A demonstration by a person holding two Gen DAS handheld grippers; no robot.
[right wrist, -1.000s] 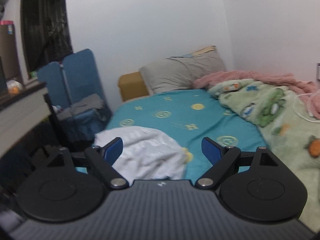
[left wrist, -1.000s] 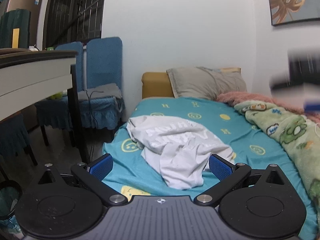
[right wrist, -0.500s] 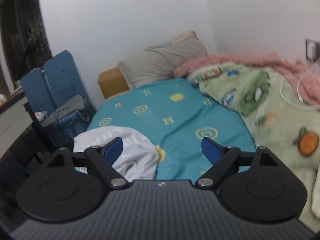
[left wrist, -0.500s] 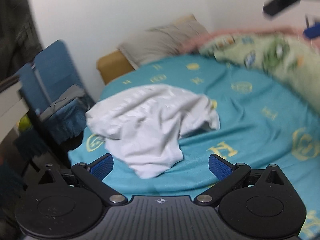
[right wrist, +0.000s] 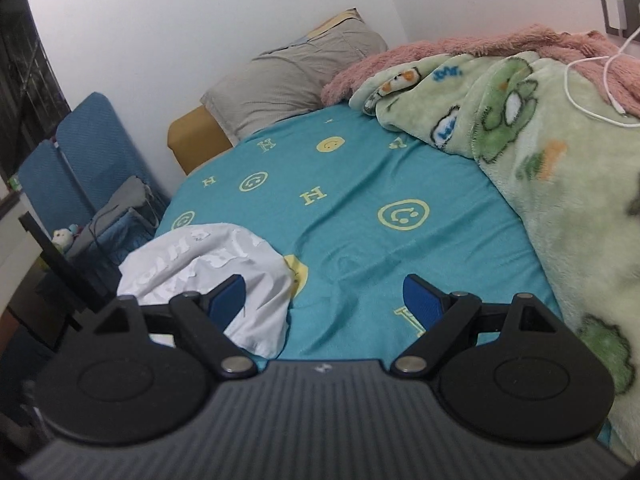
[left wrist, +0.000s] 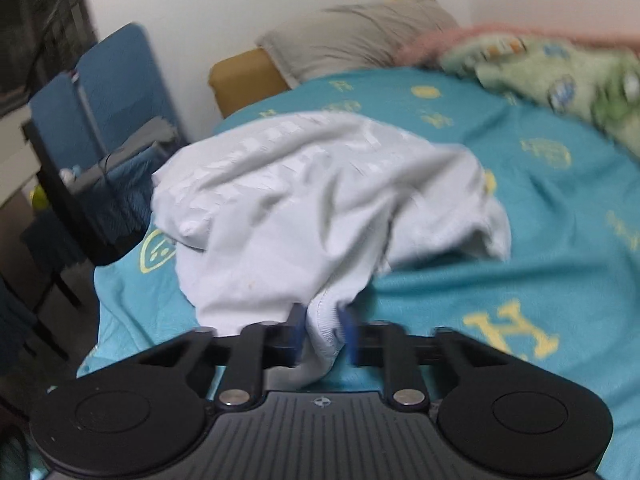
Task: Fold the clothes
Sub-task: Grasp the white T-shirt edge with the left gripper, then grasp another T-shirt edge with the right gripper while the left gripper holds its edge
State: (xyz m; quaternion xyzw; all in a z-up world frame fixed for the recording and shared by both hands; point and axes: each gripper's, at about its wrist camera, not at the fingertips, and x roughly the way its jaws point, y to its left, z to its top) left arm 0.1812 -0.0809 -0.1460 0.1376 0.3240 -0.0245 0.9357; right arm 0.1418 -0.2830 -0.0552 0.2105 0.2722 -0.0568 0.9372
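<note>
Shirt (left wrist: 320,200), white, lies crumpled on the bed (left wrist: 520,240), near its left edge and its near end, grey lettering on the upper side. Left gripper (left wrist: 322,334) has a stitched hem edge between its blue fingers (left wrist: 298,332); fingers are closing on it, cloth bunched in the gap and pressed on both sides, with a fold hanging below. Left view is motion-blurred, so finer detail of the hem is unclear.

Right gripper (right wrist: 324,300) hangs over the bed with fingers (right wrist: 420,300) spread wide, nothing between them. Its left finger overlaps the shirt (right wrist: 208,264) edge in the view; cannot tell whether it touches. Its right finger is over bare sheet.

Sheet is teal with yellow smileys and H marks. Grey pillow (right wrist: 296,68) at the head end against the wall, yellow headboard (right wrist: 192,136) beside it. Green cartoon blanket (right wrist: 560,160) heaped along the right side, pink blanket (right wrist: 460,46) behind it, white cable (right wrist: 600,76) lying on top. Blue chairs (right wrist: 80,152) left of the bed, grey cloth draped on the seat.
</note>
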